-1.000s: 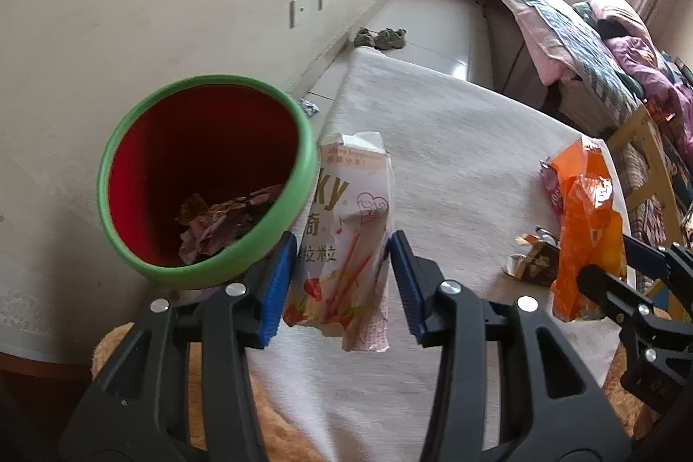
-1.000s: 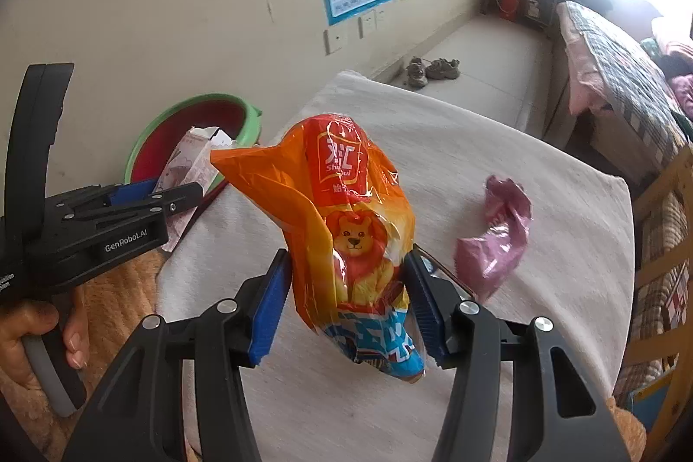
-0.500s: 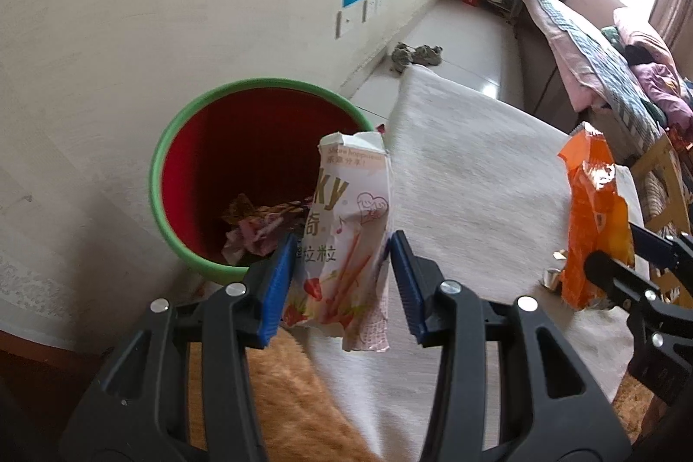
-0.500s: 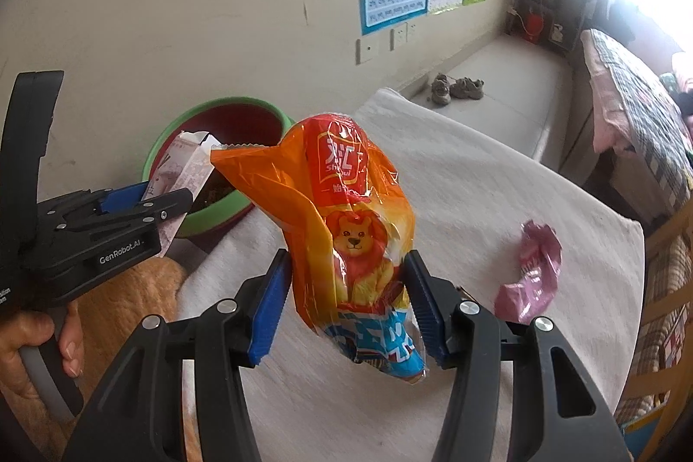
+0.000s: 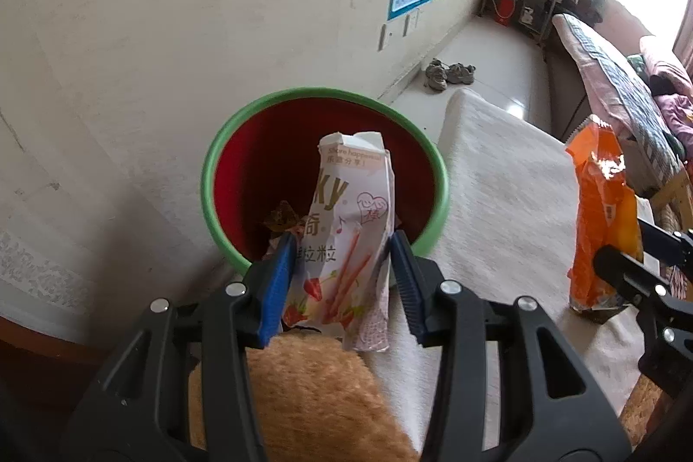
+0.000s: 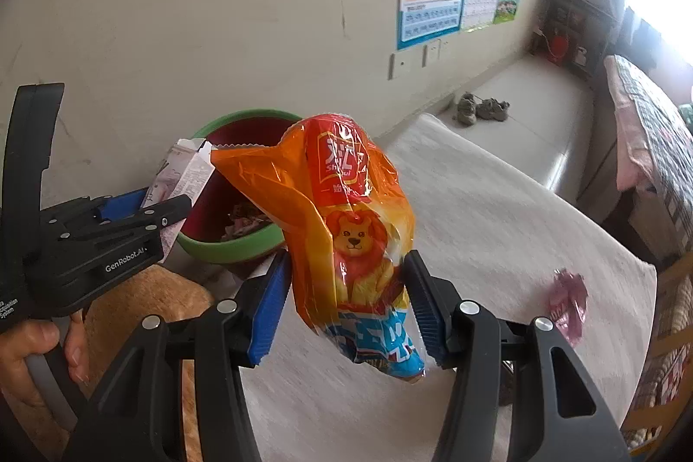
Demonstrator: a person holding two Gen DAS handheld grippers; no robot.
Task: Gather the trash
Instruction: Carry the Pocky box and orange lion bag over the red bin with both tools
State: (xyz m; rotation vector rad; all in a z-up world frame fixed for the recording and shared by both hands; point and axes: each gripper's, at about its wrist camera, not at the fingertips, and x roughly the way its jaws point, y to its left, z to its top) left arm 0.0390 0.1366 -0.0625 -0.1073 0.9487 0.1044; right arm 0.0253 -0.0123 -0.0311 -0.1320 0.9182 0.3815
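While both pairs of fingers stay clamped, the left gripper (image 5: 342, 280) on the white strawberry-stick snack packet (image 5: 346, 232) and the right gripper (image 6: 346, 302) on the orange lion-print crisp bag (image 6: 346, 228), we should centre each over the green-rimmed red plastic bin (image 5: 437, 176) before letting go.

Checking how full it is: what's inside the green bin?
The green bin holds crumpled wrappers at the bottom of its red interior. The pink snack box in the left gripper covers part of them.

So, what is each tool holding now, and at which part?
The left tool grips a white snack box by its lower half. The right tool grips an orange snack bag across its lower middle, at the lion picture.
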